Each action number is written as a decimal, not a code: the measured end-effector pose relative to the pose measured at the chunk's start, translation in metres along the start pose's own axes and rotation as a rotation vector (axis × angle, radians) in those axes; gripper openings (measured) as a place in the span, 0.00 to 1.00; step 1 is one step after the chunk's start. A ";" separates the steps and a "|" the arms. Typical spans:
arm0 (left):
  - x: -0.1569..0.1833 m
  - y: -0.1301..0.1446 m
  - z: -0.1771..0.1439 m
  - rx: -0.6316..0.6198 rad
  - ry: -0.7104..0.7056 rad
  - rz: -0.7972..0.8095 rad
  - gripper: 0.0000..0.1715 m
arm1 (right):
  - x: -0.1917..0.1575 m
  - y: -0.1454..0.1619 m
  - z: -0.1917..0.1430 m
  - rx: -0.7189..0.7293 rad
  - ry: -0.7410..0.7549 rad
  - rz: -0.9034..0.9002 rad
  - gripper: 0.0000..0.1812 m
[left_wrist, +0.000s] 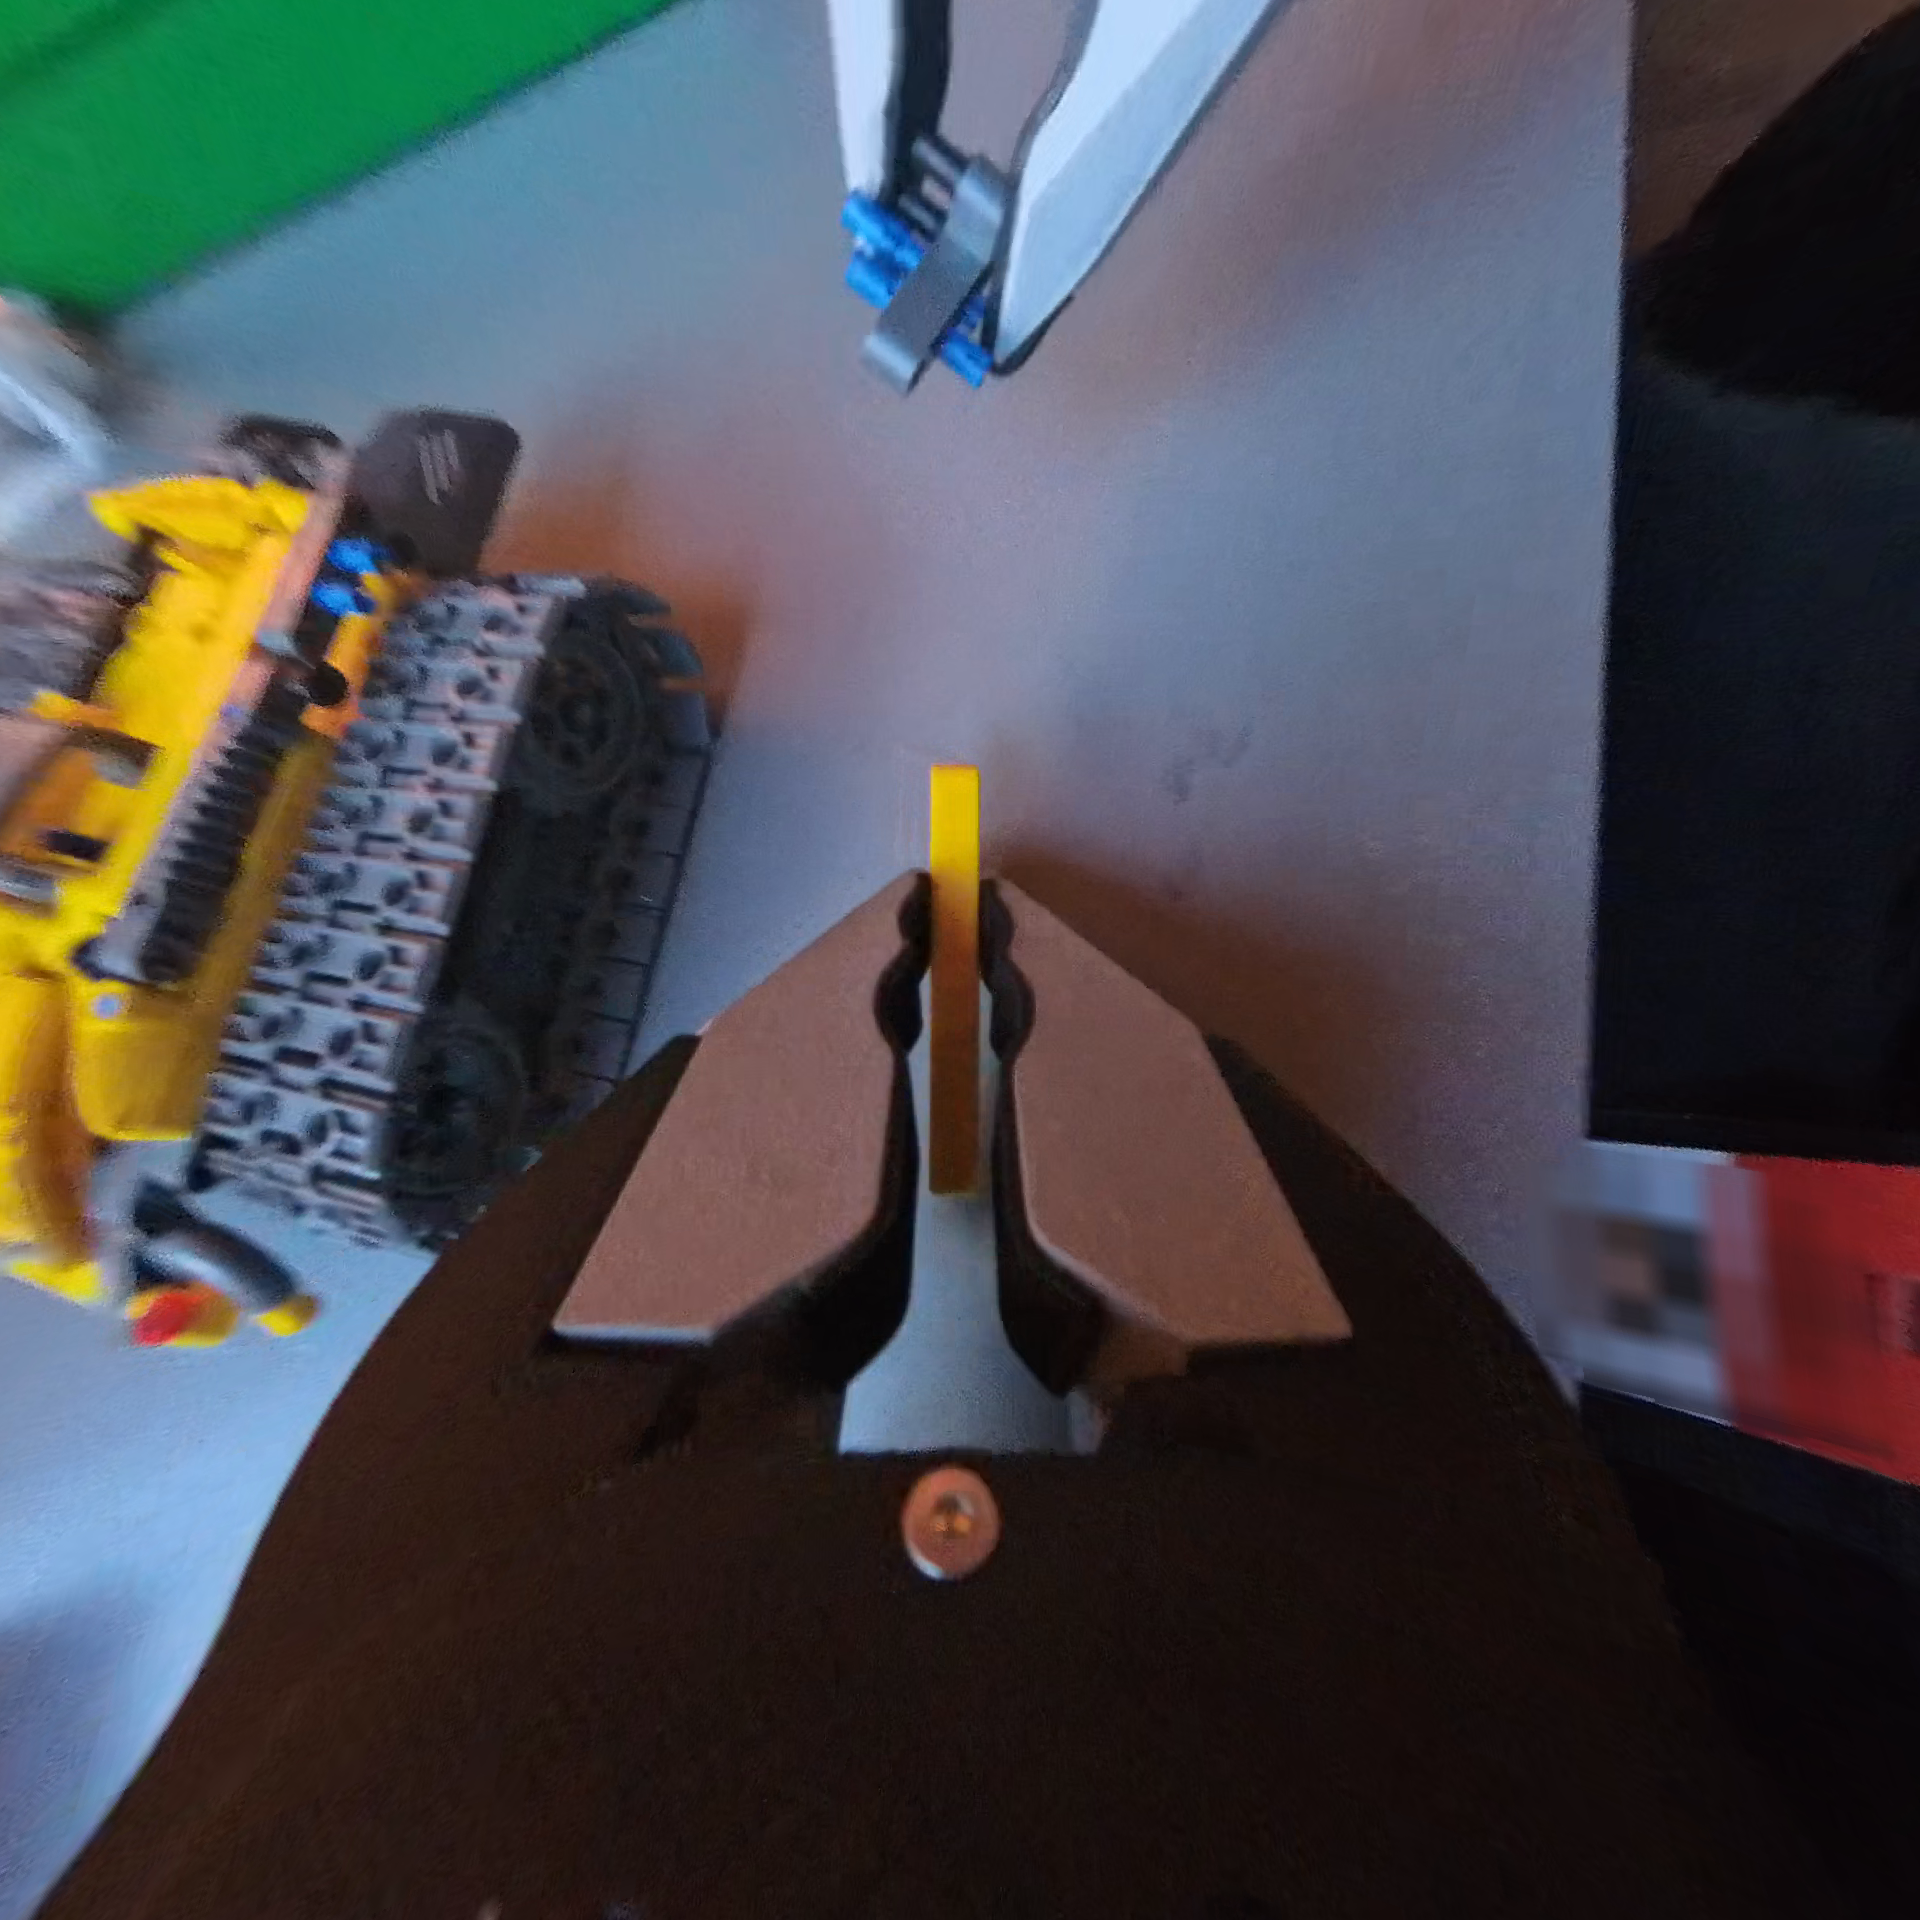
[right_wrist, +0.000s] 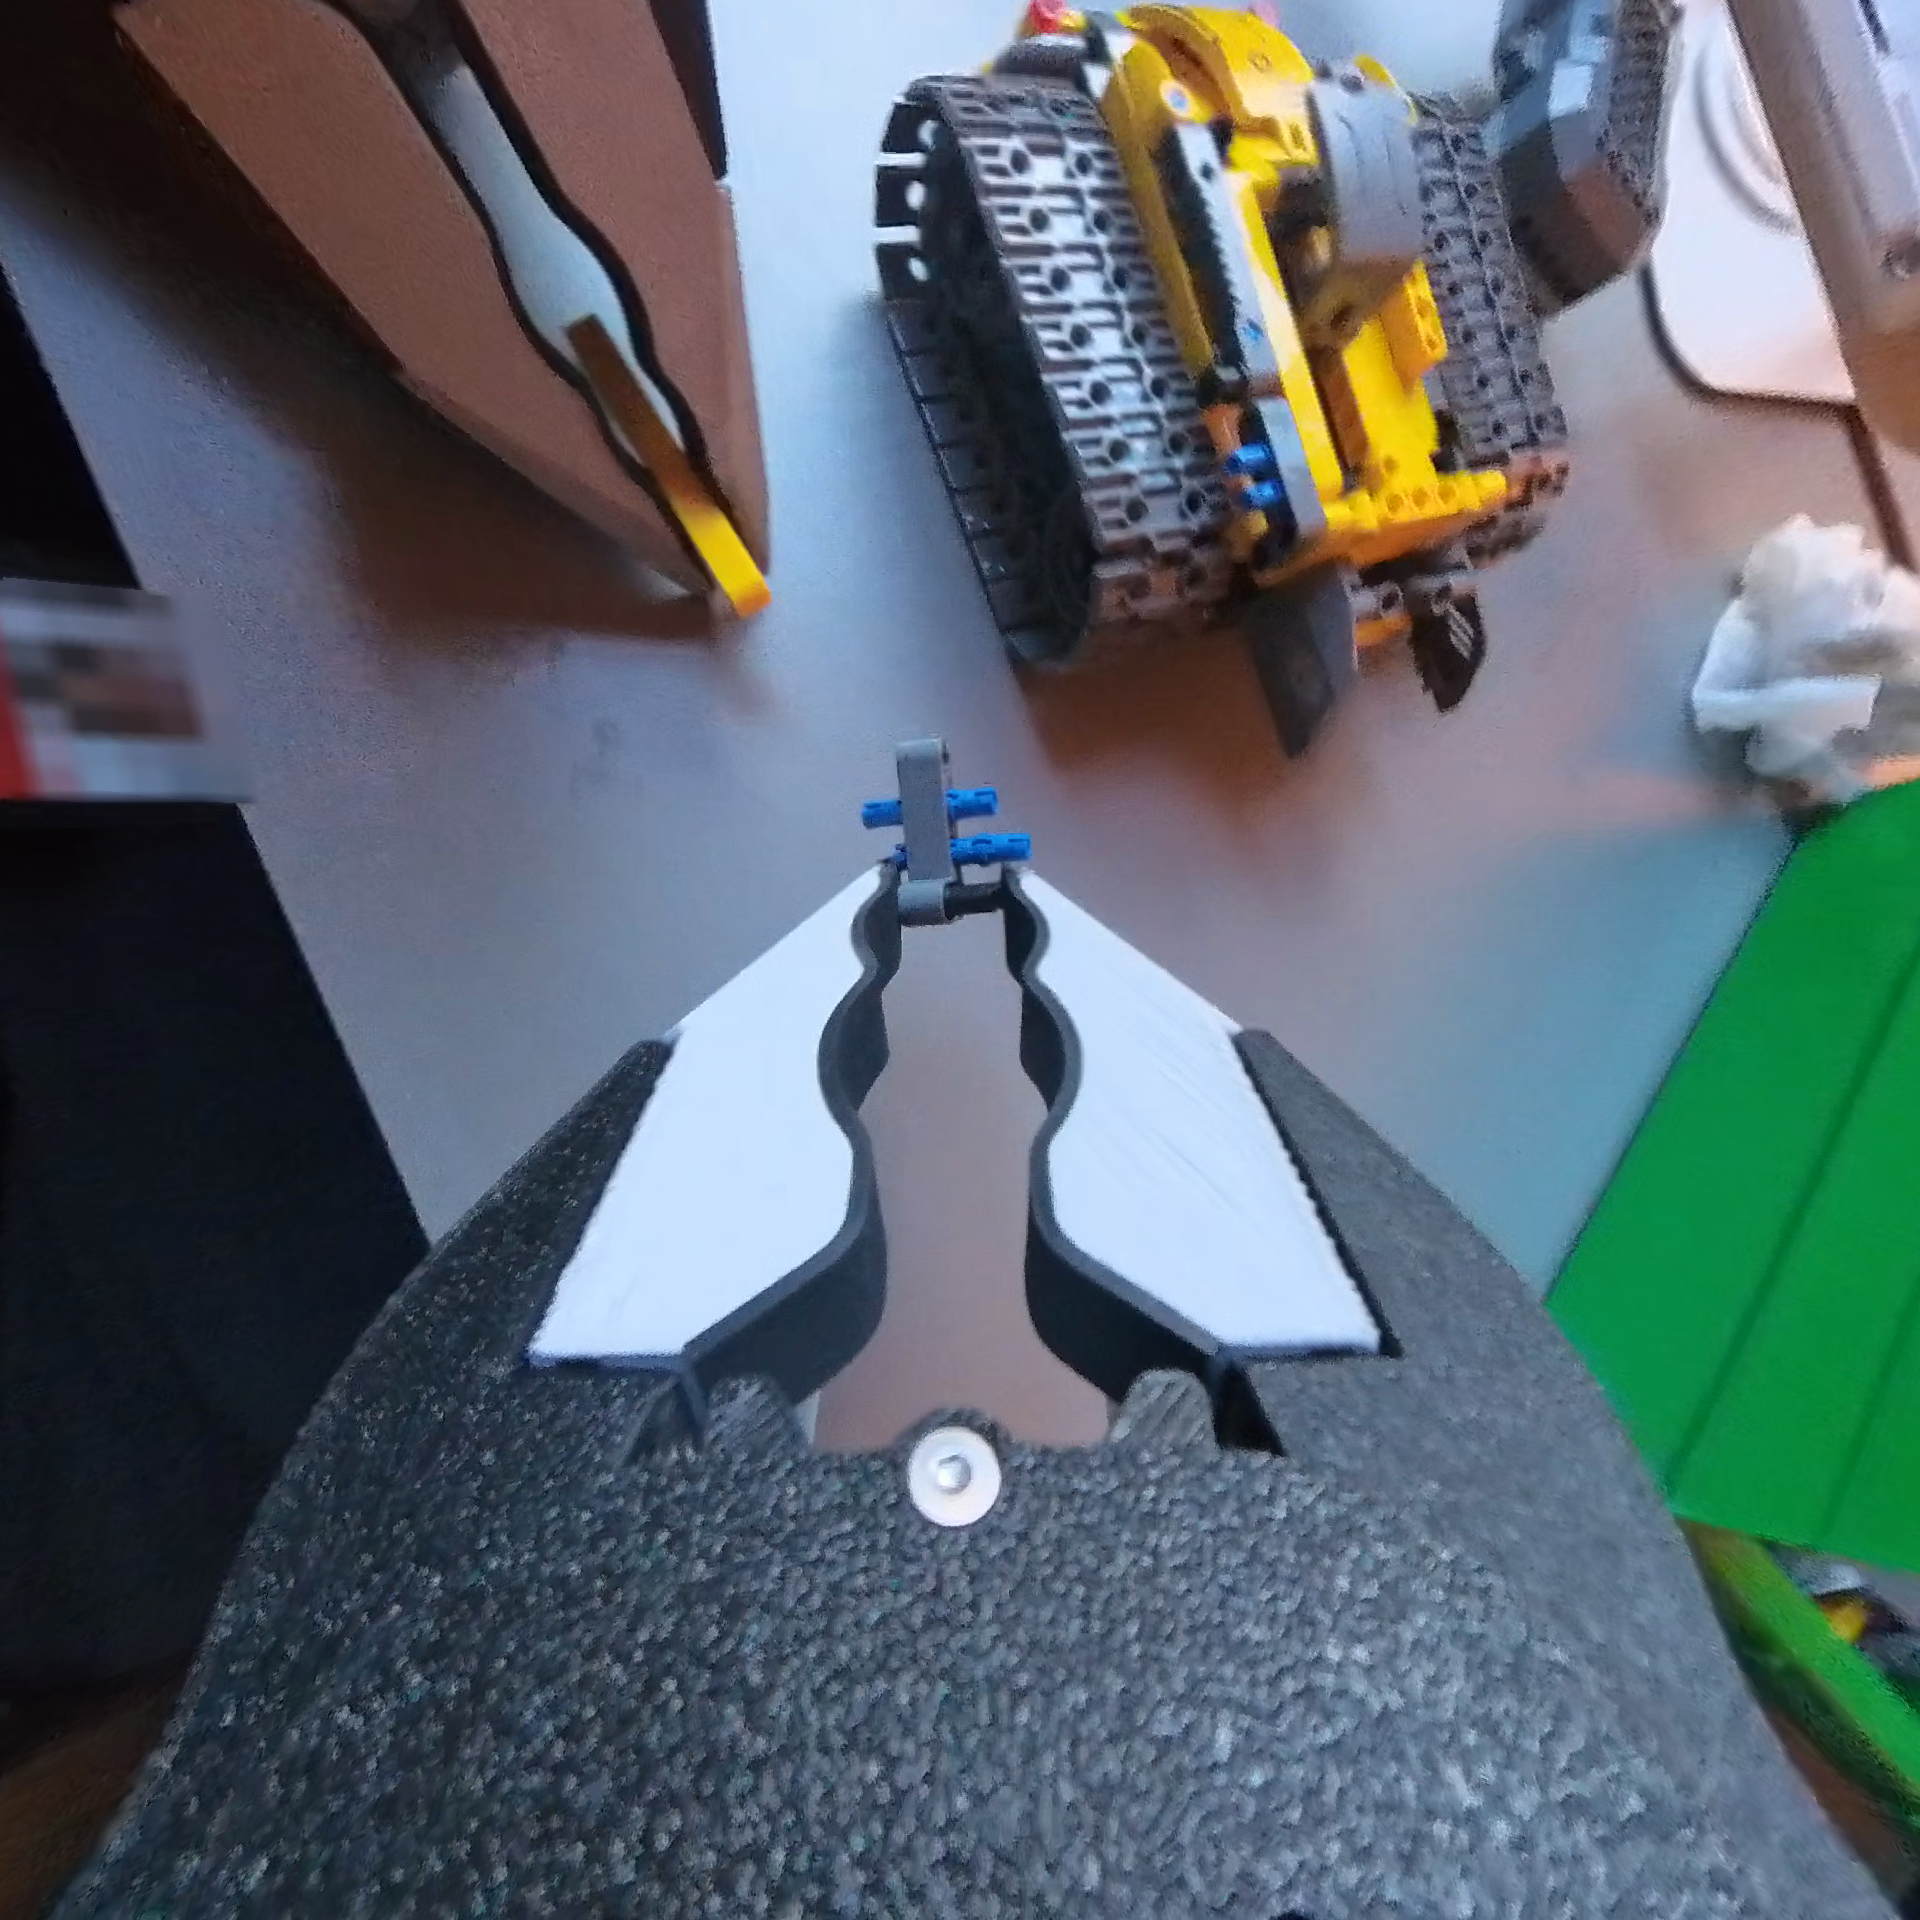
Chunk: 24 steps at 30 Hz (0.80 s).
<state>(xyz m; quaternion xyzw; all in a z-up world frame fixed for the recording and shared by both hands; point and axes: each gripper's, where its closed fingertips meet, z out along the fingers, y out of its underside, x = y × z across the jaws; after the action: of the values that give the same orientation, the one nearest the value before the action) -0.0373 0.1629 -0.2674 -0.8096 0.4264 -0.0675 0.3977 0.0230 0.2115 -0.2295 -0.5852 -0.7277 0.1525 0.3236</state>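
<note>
Fingers (left_wrist: 904, 997) of the left gripper (left_wrist: 954, 894) are pinched on a thin yellow beam (left_wrist: 954, 831) held edge-on above the grey counter (left_wrist: 1247, 623). A small grey piece with blue pins (right_wrist: 928, 821) is clamped at the right gripper (right_wrist: 948, 888) tips. A yellow tracked model vehicle (right_wrist: 1226, 343) is seen nearby on the counter, beside a green sheet (right_wrist: 1766, 1195).

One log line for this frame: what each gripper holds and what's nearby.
left gripper: shut on yellow beam | right gripper: shut on grey beam with blue pins | nearby: yellow tracked model on table
</note>
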 end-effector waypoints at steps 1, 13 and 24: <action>0.001 0.001 -0.001 0.001 0.056 -0.057 0.03 | 0.001 0.005 0.001 -0.009 -0.017 0.039 0.09; -0.014 0.003 -0.017 0.070 0.083 -0.301 0.19 | -0.003 0.030 0.028 -0.023 -0.131 0.272 0.17; -0.018 0.011 -0.040 0.094 0.027 -0.321 0.18 | 0.008 0.008 0.011 0.191 -0.069 0.356 0.16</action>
<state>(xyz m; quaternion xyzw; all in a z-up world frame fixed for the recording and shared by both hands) -0.0735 0.1490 -0.2438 -0.8470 0.2932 -0.1608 0.4133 0.0210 0.2229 -0.2401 -0.6655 -0.6058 0.2958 0.3204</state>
